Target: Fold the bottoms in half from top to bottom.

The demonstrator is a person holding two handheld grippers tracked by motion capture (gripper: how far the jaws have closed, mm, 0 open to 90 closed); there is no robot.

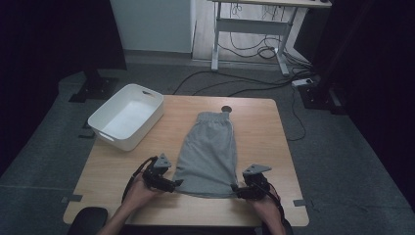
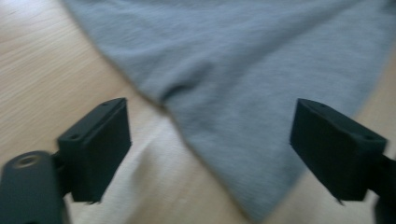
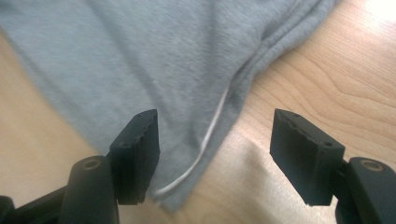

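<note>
Grey shorts [image 1: 208, 152] lie flat on the wooden table [image 1: 264, 127], waistband toward the far edge and folded lengthwise. My left gripper [image 1: 177, 183] is at the near left hem corner with its jaws open; the grey cloth [image 2: 243, 93] reaches between them untouched. At the near right hem corner sits my right gripper [image 1: 234, 187], jaws also apart. The cloth corner with a white seam line [image 3: 205, 135] lies between them and neither pad presses on it.
A white plastic bin [image 1: 126, 115] stands on the table's far left corner. A small round hole [image 1: 225, 109] sits in the table just past the waistband. Beyond the table are a desk frame [image 1: 249, 29] and cables on the floor.
</note>
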